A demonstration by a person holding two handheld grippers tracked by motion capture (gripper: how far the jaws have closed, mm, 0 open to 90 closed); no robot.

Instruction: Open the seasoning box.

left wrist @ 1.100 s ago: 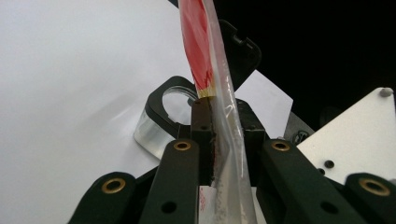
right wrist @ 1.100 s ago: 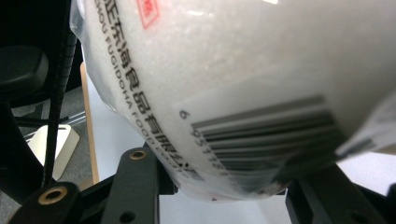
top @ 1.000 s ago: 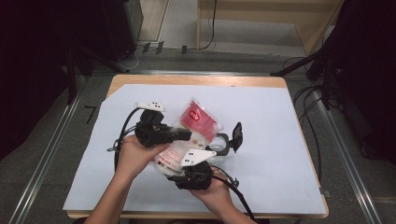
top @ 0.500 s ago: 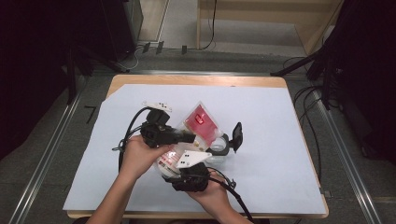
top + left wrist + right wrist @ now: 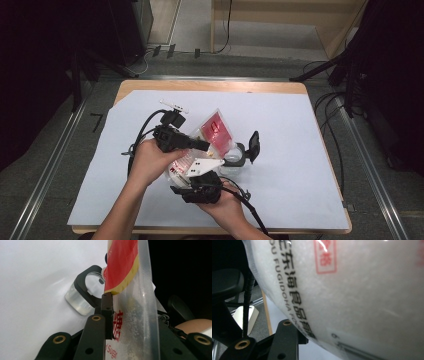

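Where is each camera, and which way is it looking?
High view: above the person's side, looking forward and down at the table; both forearms, left gripper and right gripper show.
Left gripper view: rides the left gripper, looking along its jaws at the sugar bag and a clear jar.
Right gripper view: rides the right gripper, pressed close against the bag's white side.
Shared: all three see the sugar bag.

On the bench (image 5: 300, 165), the sugar bag (image 5: 216, 131) lies mid-left; the clear jar (image 5: 234, 159) sits just right of it, the two grippers near and left.
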